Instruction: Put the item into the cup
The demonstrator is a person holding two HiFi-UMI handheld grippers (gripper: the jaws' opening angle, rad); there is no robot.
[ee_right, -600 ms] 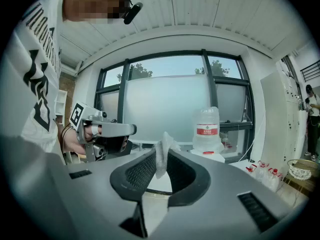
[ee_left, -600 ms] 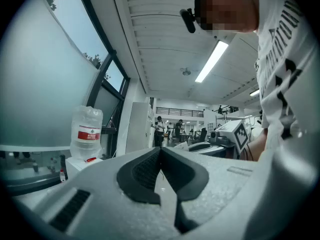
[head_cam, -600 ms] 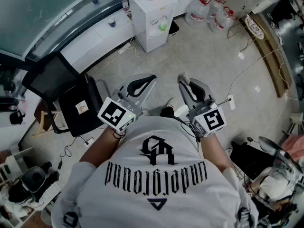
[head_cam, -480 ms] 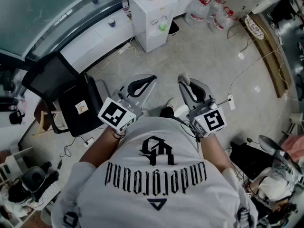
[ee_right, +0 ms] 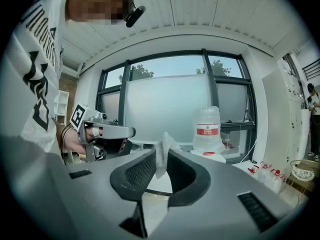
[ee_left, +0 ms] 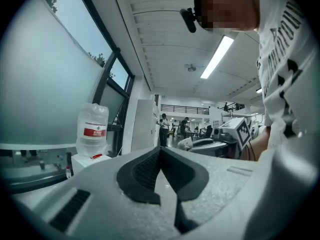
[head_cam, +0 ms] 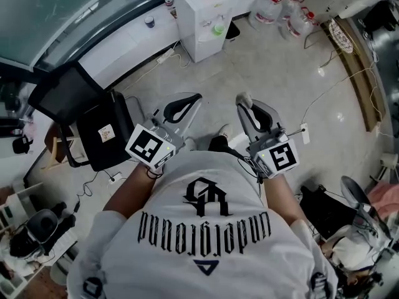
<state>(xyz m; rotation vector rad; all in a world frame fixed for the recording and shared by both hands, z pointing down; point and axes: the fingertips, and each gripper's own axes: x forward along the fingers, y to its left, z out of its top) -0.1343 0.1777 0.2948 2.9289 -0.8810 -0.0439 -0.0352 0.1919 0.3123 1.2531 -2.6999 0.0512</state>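
two grippers above the floor [head_cam: 293, 73]: my left gripper [ee_left: 160, 153] is closed on nothing; my right gripper [head_cam: 244, 104] pinches the white crumpled item [ee_right: 161, 161] by its edge. no cup shows; that thin hold risks slipping.

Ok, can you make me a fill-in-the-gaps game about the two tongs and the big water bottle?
1. The right tongs are pinching a crumpled ___ scrap.
2. The left tongs are shut and hold ___.
3. The water bottle by the window has a ___ label.

Missing words: white; nothing; red.
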